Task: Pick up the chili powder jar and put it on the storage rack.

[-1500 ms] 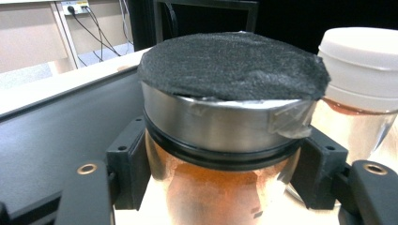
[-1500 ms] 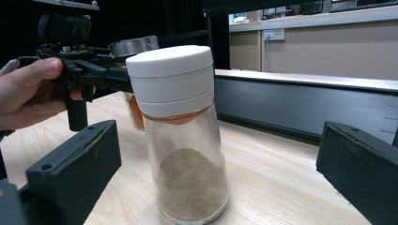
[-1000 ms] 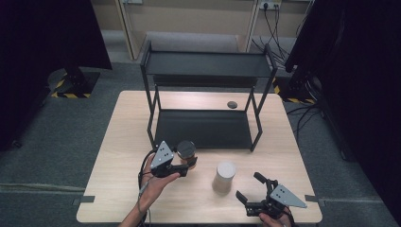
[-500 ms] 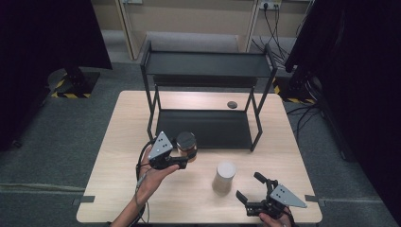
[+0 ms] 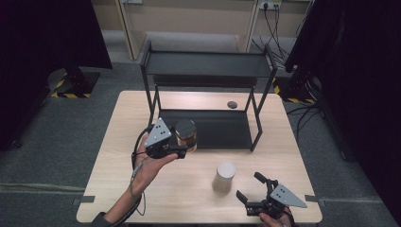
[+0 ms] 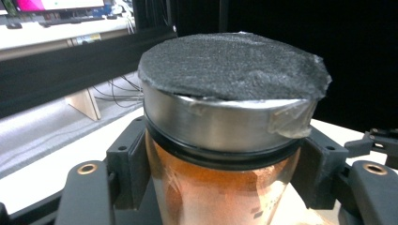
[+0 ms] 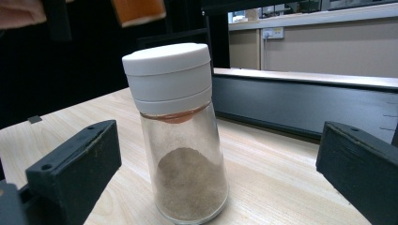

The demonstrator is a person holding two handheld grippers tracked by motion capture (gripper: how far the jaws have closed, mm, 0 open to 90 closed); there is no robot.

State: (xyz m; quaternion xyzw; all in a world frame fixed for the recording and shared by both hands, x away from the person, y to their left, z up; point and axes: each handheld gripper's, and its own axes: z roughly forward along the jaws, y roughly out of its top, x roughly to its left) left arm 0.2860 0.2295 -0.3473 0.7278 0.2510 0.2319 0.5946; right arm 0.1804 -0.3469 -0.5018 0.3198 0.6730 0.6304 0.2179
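Note:
My left gripper is shut on a glass jar with a metal lid topped by dark foam, holding it in the air in front of the black shelf rack. In the left gripper view the jar sits clamped between both jaws and holds orange-brown contents. A clear shaker with a white cap stands upright on the table near the front. My right gripper rests open at the front right, a little apart from it. The shaker, partly filled with powder, stands ahead of the jaws in the right gripper view.
The wooden table carries the two-tier rack at its back half. A small dark round object lies on the table behind the rack's lower shelf. Grey carpet surrounds the table.
My left gripper has risen from the table with the jar held in it. The right gripper and the shaker have stayed where they were.

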